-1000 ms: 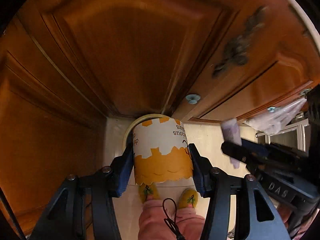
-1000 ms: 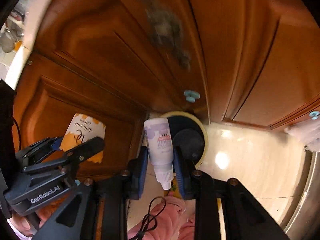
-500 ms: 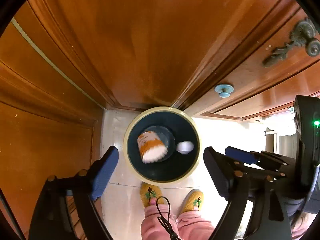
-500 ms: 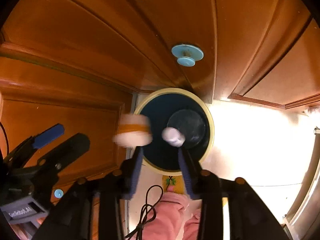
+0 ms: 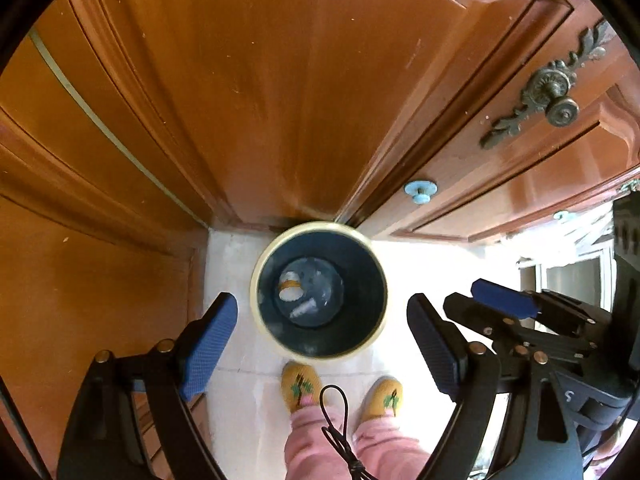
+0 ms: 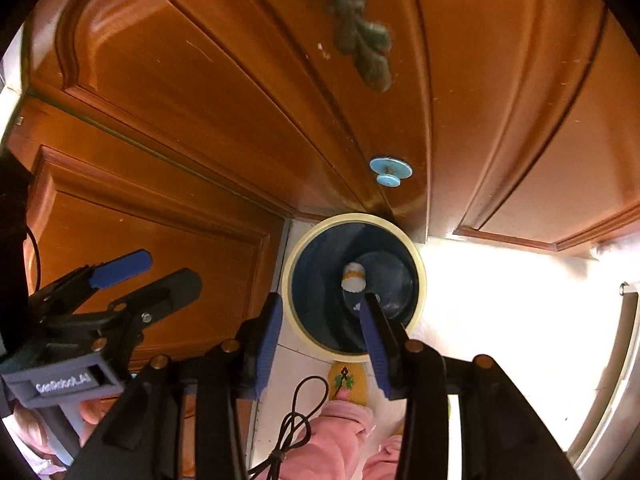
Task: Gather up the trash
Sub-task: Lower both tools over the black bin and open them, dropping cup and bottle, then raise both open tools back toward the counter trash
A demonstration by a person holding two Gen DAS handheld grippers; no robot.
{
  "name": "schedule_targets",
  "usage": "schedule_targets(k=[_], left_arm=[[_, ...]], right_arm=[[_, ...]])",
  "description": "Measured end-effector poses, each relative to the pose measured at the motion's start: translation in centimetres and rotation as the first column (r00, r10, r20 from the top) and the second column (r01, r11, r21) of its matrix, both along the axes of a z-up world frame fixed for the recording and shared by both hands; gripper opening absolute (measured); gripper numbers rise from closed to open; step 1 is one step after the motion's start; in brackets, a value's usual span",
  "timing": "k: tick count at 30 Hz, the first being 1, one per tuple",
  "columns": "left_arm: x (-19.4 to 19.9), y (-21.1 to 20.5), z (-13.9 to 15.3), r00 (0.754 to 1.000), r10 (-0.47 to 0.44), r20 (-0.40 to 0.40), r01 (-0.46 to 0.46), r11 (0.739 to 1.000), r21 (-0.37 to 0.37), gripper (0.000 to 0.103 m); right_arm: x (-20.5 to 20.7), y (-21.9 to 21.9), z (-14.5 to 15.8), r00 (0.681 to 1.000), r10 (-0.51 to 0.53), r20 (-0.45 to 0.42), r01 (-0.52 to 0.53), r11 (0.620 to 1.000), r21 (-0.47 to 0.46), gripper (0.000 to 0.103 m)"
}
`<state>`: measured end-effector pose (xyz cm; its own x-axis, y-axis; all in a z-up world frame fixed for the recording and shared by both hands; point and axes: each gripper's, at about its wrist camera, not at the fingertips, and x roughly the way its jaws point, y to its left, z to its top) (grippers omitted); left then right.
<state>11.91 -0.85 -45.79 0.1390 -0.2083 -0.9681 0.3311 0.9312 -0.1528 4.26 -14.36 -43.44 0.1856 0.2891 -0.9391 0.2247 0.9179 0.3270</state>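
Note:
A round bin [image 5: 318,227] with a cream rim and dark blue inside stands on the floor against the cabinet. An orange-and-white paper cup [image 5: 290,286] and a small white bottle [image 5: 303,308] lie at its bottom. My left gripper [image 5: 320,340] hangs above the bin, open wide and empty. In the right wrist view the bin [image 6: 289,276] holds the cup [image 6: 353,277], and my right gripper [image 6: 320,340] is open with nothing between its fingers. The right gripper [image 5: 504,312] shows at the right of the left wrist view. The left gripper [image 6: 148,280] shows at the left of the right wrist view.
Brown wooden cabinet doors rise behind and to the left of the bin, with a pale blue knob [image 5: 420,191] and an ornate metal handle [image 5: 560,100]. A person's yellow slippers [image 5: 300,384] and pink trouser legs stand just before the bin on a light tiled floor [image 6: 500,300].
Both grippers opened and let go: the cup left my left gripper and the bottle my right, and both fell into the bin. Both hands have sunk a little.

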Motion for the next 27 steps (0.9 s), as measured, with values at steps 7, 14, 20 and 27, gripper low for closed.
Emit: schedule_targets(k=[7, 14, 20, 27], left_arm=[[-0.6, 0.6, 4.3, 1.0, 0.031, 0.004, -0.031, 0.999, -0.013, 0.085], [-2.5, 1.0, 12.3, 0.997, 0.014, 0.082, -0.012, 1.0, -0.028, 0.085], [-3.7, 1.6, 20.7, 0.985, 0.053, 0.164, -0.043, 0.997, -0.064, 0.085], [-3.5, 2.8, 29.6, 0.957, 0.109, 0.269, -0.085, 0.991, -0.102, 0.085]], right_arm=[[-1.1, 0.5, 3.8, 1.0, -0.012, 0.016, 0.012, 1.0, -0.017, 0.041], [-1.6, 0.8, 10.3, 0.997, 0.024, 0.067, -0.023, 1.0, -0.012, 0.041], [-1.4, 1.4, 19.2, 0.984, 0.072, 0.165, -0.07, 0.997, -0.018, 0.041], [-1.4, 1.7, 28.5, 0.946, 0.093, 0.31, -0.085, 0.996, -0.04, 0.041]])
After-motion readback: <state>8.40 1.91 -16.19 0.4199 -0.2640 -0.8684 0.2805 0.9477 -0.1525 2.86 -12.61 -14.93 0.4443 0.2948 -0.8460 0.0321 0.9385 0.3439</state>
